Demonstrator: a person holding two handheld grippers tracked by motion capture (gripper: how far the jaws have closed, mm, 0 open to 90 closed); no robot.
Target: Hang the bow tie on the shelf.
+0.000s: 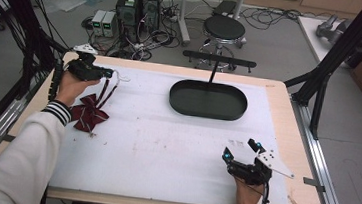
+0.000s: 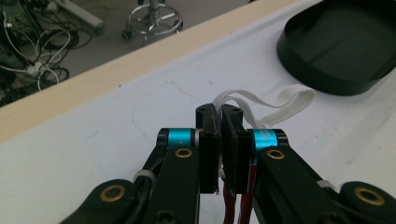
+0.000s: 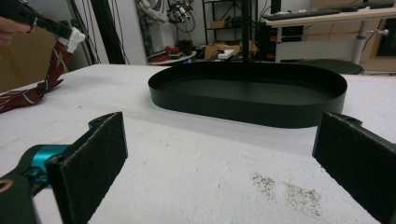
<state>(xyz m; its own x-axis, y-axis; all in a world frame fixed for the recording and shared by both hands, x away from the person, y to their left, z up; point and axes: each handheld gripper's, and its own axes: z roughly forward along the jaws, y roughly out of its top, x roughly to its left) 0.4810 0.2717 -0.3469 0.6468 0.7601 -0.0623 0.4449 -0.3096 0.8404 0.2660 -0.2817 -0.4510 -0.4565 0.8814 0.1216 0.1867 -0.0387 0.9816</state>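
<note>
Pick-up step: left gripper (image 1: pixel 105 73) is clamped on the white strap (image 2: pixel 261 100) of the red bow tie (image 1: pixel 89 114), bow on the table's left side, right gripper (image 1: pixel 241 149) idle with jaws apart; next, probably carry it to the black tray (image 1: pixel 208 100).

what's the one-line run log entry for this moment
left gripper: shut on white strap of red bow tie | right gripper: open, over mat | black oval tray: empty

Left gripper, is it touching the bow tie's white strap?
Touching: the left gripper view shows the left gripper with its jaws shut on the white strap.
</note>
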